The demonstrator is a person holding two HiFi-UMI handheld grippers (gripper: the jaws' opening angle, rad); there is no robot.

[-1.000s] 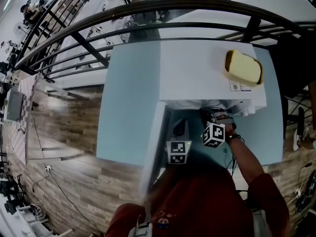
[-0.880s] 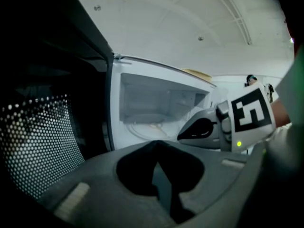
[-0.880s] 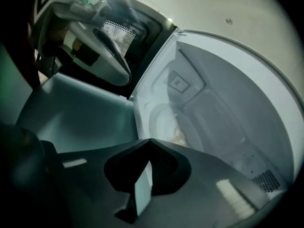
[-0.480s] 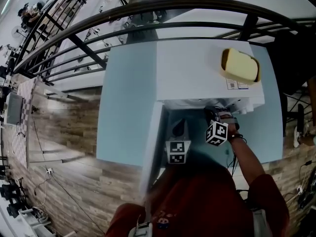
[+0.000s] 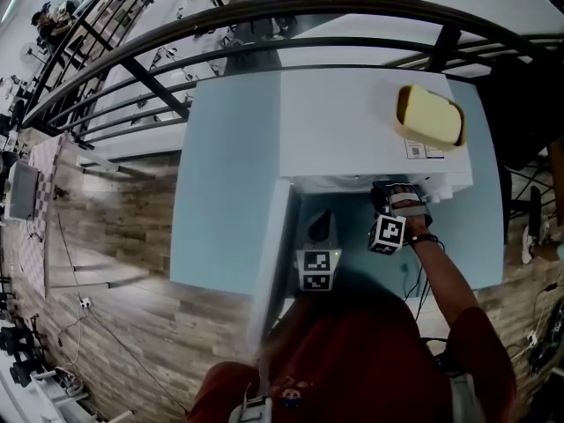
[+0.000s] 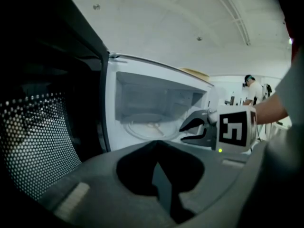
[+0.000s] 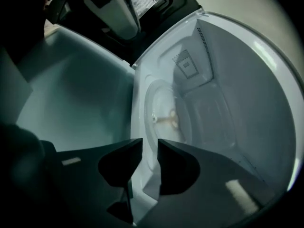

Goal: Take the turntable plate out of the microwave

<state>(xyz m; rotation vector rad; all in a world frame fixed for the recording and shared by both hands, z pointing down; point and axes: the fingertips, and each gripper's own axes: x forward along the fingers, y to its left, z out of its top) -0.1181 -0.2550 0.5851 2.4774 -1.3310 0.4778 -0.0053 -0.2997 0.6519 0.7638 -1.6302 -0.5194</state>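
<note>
Head view overhead, gripper views facing microwave (image 5: pixel 352 130)

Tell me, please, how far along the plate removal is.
Done: the microwave door stands open. In hand: the right gripper is at the opening, jaws opening, nothing between them. To do: the turntable plate lies inside, untouched; grip and lift it out.

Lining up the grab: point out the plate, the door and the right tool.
plate (image 7: pixel 162 98): right gripper view, on the glass just above its hub.
door (image 6: pixel 38 141): left gripper view, on the perforated window mesh.
right tool (image 7: pixel 149 145): right gripper view, midway between its fingertips; jaws opening, nothing between them.
</note>
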